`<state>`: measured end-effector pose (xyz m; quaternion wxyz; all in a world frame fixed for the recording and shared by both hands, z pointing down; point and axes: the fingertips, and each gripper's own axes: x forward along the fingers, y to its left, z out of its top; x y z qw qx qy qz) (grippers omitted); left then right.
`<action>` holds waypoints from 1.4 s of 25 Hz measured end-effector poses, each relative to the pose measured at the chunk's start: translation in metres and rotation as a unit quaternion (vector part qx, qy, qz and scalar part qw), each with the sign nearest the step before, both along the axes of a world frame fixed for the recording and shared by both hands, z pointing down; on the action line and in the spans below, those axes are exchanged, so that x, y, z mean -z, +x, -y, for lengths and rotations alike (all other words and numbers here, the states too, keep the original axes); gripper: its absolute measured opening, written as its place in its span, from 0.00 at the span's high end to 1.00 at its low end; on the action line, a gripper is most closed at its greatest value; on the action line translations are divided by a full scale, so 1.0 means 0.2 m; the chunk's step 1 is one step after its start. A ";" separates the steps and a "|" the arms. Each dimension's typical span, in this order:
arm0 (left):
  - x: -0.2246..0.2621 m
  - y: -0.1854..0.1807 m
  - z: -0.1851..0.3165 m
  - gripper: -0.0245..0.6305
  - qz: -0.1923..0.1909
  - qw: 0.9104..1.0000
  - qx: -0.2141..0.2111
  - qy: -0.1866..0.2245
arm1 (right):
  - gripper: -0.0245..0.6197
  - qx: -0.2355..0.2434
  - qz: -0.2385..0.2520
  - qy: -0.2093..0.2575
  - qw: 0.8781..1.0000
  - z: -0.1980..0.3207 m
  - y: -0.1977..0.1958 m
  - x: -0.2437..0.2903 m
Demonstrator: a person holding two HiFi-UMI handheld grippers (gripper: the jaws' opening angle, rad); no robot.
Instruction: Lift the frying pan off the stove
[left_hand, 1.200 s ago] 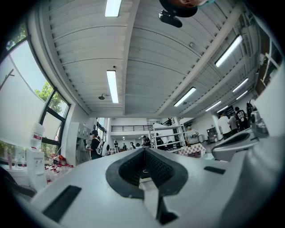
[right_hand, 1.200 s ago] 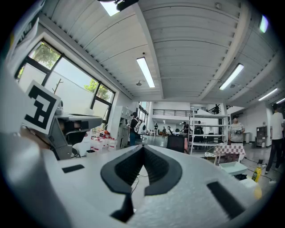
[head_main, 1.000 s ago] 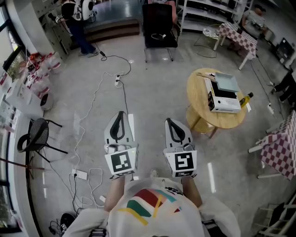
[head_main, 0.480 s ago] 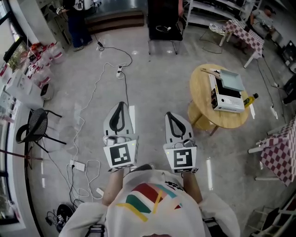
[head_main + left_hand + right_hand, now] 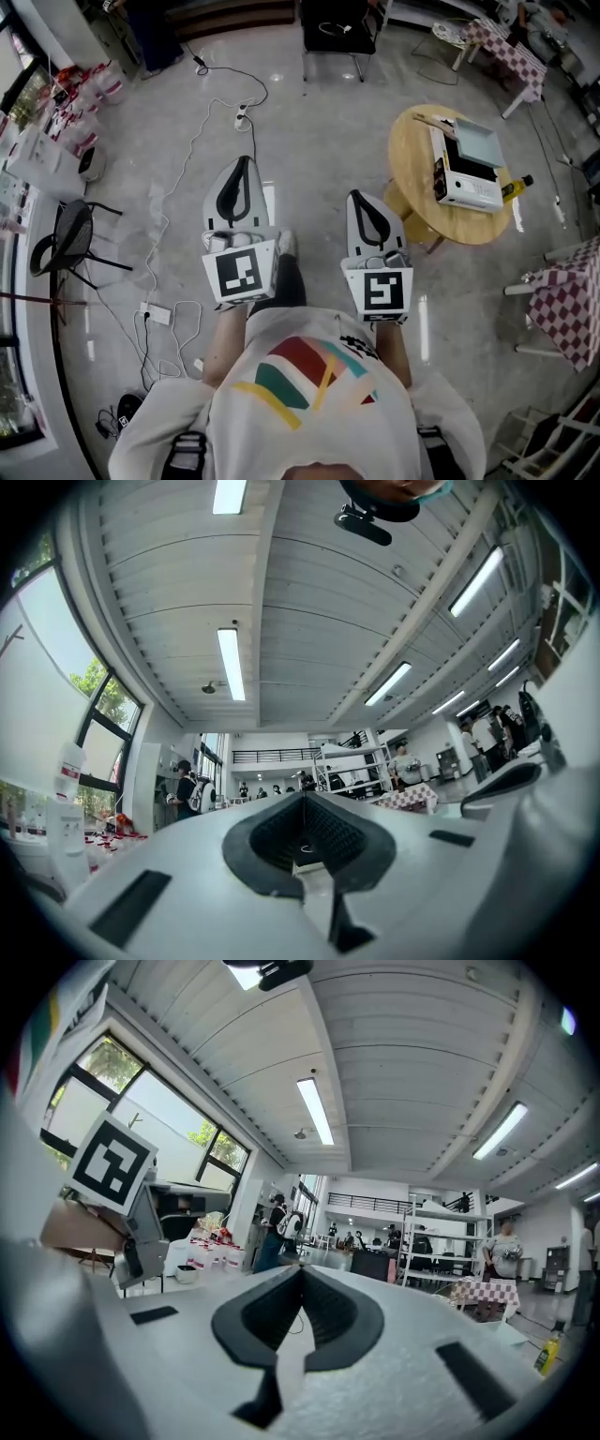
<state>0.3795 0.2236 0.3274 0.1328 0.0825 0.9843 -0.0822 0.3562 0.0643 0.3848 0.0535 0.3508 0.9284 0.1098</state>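
In the head view a white portable stove [image 5: 466, 185] lies on a round wooden table [image 5: 412, 178] at the right. At the stove's far end sits a pale square frying pan [image 5: 478, 141], too small to make out in detail. Both grippers are held in front of the person's chest, well left of the table. The left gripper [image 5: 240, 161] is shut with nothing in it, and so is the right gripper [image 5: 358, 196]. The left gripper view shows its jaws [image 5: 302, 797] pressed together against the ceiling and a far hall. The right gripper's jaws [image 5: 302, 1269] meet the same way.
White cables [image 5: 202, 131] and a power strip [image 5: 155, 313] trail over the floor on the left. A black chair [image 5: 70, 248] stands at far left, an office chair [image 5: 337, 23] at the top. A yellow bottle [image 5: 518, 187] stands by the stove. A checkered table [image 5: 562, 300] is at the right edge.
The head view has tilted and moved forward. Both grippers sit further apart and the left one higher in the frame. A shoe now shows between them. Both stay shut.
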 end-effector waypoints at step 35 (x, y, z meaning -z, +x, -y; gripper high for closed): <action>0.10 -2.12 -0.92 0.95 -0.024 0.997 -0.069 0.015 | 0.96 0.005 -0.050 -0.015 0.999 -1.08 -2.07 0.10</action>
